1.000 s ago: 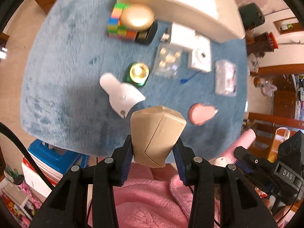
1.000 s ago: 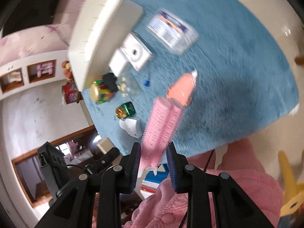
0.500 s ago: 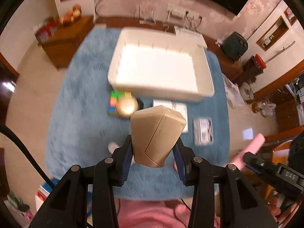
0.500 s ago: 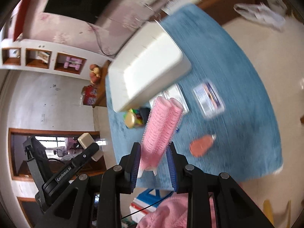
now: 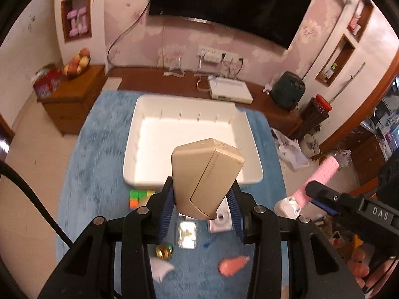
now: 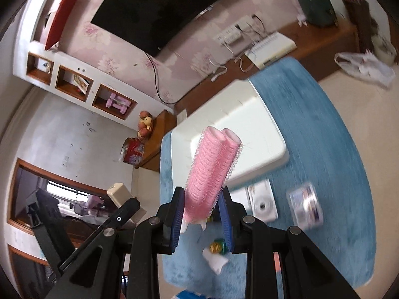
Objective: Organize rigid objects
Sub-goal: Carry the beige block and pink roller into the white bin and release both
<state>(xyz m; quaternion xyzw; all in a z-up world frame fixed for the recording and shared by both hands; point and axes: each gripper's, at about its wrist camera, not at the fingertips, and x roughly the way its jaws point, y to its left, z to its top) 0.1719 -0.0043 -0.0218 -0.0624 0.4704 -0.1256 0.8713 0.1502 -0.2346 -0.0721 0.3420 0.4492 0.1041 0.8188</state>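
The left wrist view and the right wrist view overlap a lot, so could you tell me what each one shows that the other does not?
Only the left wrist view shows the colour cube, the pink tube on the rug and a clear case. Only the right wrist view shows a blurred packet. Both show the white bin on the blue rug, the left gripper shut on the beige box, the right gripper shut on the pink rollers, and the camera.
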